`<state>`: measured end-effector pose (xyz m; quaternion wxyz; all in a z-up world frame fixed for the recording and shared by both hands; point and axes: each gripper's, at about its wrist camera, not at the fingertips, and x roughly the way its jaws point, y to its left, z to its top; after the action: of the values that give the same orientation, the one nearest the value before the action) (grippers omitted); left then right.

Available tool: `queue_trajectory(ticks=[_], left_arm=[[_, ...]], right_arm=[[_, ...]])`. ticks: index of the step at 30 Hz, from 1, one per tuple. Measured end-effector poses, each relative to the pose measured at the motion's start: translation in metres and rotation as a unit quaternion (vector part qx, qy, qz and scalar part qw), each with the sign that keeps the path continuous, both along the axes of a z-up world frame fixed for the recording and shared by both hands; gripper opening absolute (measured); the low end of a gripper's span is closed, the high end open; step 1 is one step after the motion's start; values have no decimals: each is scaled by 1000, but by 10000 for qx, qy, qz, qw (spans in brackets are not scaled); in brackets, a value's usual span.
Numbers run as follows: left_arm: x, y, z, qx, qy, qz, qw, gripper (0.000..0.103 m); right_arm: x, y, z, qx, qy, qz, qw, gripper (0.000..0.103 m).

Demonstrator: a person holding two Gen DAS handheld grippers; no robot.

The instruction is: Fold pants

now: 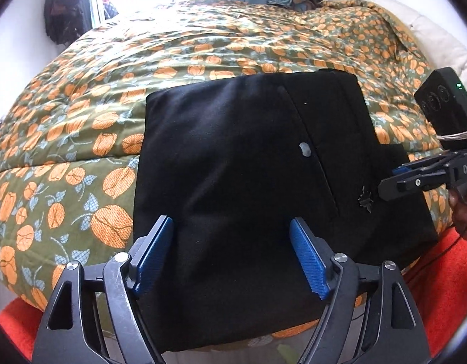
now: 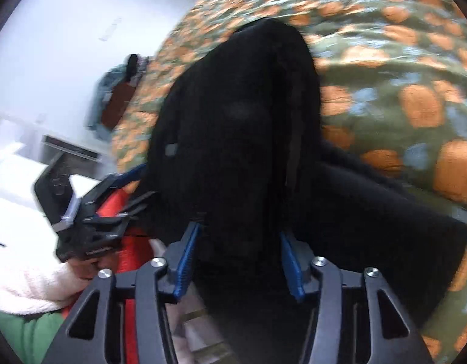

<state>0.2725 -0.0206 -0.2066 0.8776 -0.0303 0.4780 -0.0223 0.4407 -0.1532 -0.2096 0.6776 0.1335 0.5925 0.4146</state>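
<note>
Pants (image 1: 248, 157) lie folded on the quilt (image 1: 81, 127), under both grippers' parted, empty jaws.

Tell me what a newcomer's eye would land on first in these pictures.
First the black pants, folded into a dark slab on the near edge of the bed, stark against the green quilt with orange flowers. Next the blue pads of the left gripper, spread open above the pants' near end, and the right gripper entering from the right.

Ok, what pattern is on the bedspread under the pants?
Olive green with orange pumpkin-like shapes and pale blue leaves; the bedspread shows best in the left wrist view, under the black pants.
</note>
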Motion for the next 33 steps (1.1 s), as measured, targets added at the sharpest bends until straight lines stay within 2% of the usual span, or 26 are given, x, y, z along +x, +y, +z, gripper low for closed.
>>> queue_trajectory(ticks=[1, 2, 4, 9, 11, 13, 15, 18, 20, 22, 23, 25, 26, 27, 28, 30, 31, 32, 33], left_arm=[[0, 1, 1, 4, 28, -1, 10000, 80], [1, 2, 3, -7, 56, -31, 10000, 80], [3, 7, 15, -8, 113, -15, 9999, 76], [-2, 36, 83, -413, -364, 144, 9984, 76], [-4, 42, 104, -526, -480, 100, 9974, 79], [-5, 41, 112, -515, -498, 20, 9974, 80], [-5, 35, 111, -534, -443, -80, 9976, 80], [-4, 16, 93, -591, -256, -293, 9975, 80], [-3, -3, 72, -524, -25, -447, 9976, 78], [-2, -18, 50, -457, 241, -625, 9967, 71], [-1, -27, 38, -334, 430, -714, 9960, 69], [-2, -37, 19, -67, 650, -776, 9948, 65], [-3, -40, 16, 85, 638, -765, 9950, 65], [-4, -44, 16, 209, 612, -755, 9950, 66], [-5, -46, 16, 270, 600, -746, 9950, 68], [-6, -48, 17, 215, 595, -729, 9953, 73], [-6, -50, 17, 217, 599, -707, 9955, 74], [-6, -52, 16, 259, 609, -689, 9954, 74], [-5, -52, 15, 314, 618, -683, 9953, 74]], right_arm=[[-3, 4, 2, -117, -118, 24, 9999, 32], [-5, 8, 6, -301, -272, -12, 9992, 26], [-9, 7, 19, -304, -432, -186, 9984, 22], [-41, -23, 90, 347, -923, -561, 9935, 19], [-57, -39, 108, 406, -1024, -648, 9918, 19], [-72, -58, 116, 405, -990, -768, 9913, 19], [-86, -76, 112, 369, -819, -935, 9916, 19], [-101, -110, 82, 52, -355, -1301, 9909, 19], [-104, -130, 43, -158, 133, -1690, 9854, 19], [-108, -141, 7, -204, 537, -1979, 9785, 20], [-110, -142, -3, -162, 629, -2097, 9756, 22], [-111, -144, -4, -119, 644, -2191, 9735, 33], [-110, -144, 1, -198, 559, -2187, 9740, 36], [-111, -145, 15, -526, 261, -2182, 9741, 44], [-110, -143, 26, -869, -61, -2213, 9713, 46], [-111, -140, 63, -1532, -965, -2262, 9571, 46], [-111, -140, 75, -1542, -1203, -2267, 9541, 46], [-110, -134, 93, -1356, -1536, -2234, 9530, 46], [-109, -126, 102, -1175, -1684, -2181, 9541, 46]])
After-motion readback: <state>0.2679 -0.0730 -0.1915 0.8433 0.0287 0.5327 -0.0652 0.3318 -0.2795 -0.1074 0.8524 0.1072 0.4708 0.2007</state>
